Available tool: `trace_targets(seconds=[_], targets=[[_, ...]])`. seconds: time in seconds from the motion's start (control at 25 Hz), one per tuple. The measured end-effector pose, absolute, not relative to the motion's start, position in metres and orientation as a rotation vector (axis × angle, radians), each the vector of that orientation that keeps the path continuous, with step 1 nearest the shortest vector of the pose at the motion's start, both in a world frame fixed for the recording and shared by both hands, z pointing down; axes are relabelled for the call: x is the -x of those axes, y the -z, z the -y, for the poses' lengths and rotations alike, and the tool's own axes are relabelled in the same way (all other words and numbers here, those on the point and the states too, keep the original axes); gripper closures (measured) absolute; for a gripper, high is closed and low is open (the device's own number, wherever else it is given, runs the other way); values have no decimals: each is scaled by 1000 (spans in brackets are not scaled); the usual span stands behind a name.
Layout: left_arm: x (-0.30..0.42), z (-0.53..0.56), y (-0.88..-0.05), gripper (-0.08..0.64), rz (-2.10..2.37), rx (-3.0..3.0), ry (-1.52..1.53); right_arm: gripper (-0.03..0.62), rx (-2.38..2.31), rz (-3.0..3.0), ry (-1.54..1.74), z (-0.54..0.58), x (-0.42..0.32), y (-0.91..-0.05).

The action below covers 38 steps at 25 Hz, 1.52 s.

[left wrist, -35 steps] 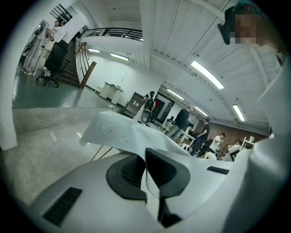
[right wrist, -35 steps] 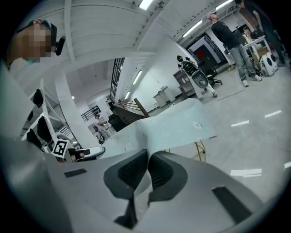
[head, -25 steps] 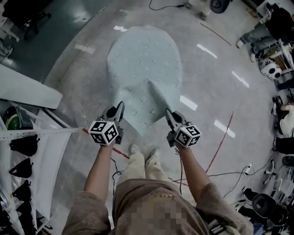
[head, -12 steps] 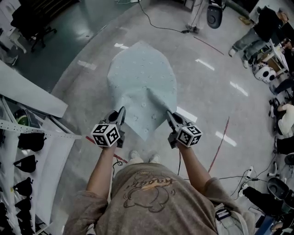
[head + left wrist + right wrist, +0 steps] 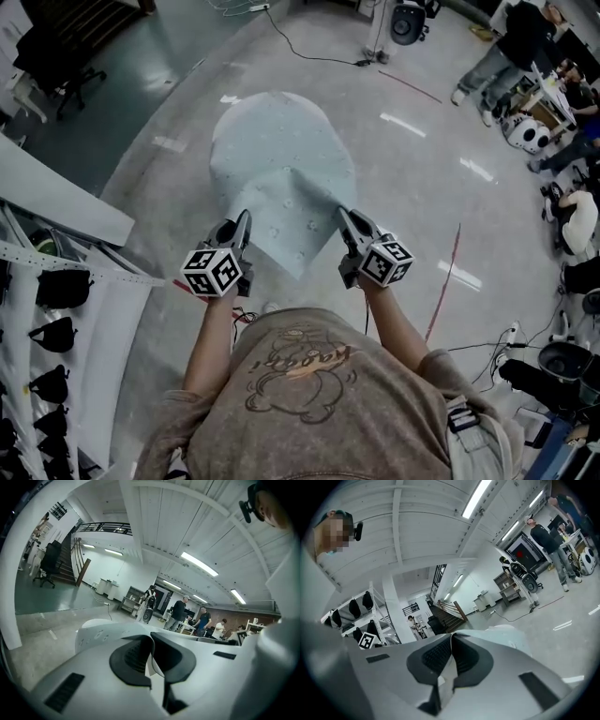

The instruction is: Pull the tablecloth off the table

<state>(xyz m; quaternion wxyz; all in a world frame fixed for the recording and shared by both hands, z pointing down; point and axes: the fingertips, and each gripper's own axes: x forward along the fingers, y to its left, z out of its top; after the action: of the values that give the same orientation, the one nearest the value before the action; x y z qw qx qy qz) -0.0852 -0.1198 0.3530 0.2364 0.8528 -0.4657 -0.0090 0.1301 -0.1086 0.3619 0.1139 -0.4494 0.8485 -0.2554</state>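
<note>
Left gripper [image 5: 245,221] and right gripper [image 5: 344,217] each pinch tight a near corner of the pale blue dotted fabric tablecloth [image 5: 281,164]. Its length runs straight ahead of them over the grey floor [image 5: 450,216].

Tablecloth [image 5: 281,173] stretches far from both grippers: left gripper [image 5: 245,220] at its near-left edge, right gripper [image 5: 344,217] at its near-right. Rack [image 5: 66,272] left, people [image 5: 525,42] far right.

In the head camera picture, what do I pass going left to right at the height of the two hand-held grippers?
White rack of dark items → left hand-held gripper → tablecloth → right hand-held gripper → red floor line.
</note>
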Motion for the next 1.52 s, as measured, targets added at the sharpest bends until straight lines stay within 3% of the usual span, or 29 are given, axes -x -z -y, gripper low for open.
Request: trace_targets(seconds=[0.68, 1.52], targets=[[46, 110, -345, 540, 1052, -2470, 47, 586, 1454, -2313, 707, 78, -165, -354], [-76, 93, -322, 540, 623, -2637, 21, 584, 1735, -2063, 614, 10, -265, -343]])
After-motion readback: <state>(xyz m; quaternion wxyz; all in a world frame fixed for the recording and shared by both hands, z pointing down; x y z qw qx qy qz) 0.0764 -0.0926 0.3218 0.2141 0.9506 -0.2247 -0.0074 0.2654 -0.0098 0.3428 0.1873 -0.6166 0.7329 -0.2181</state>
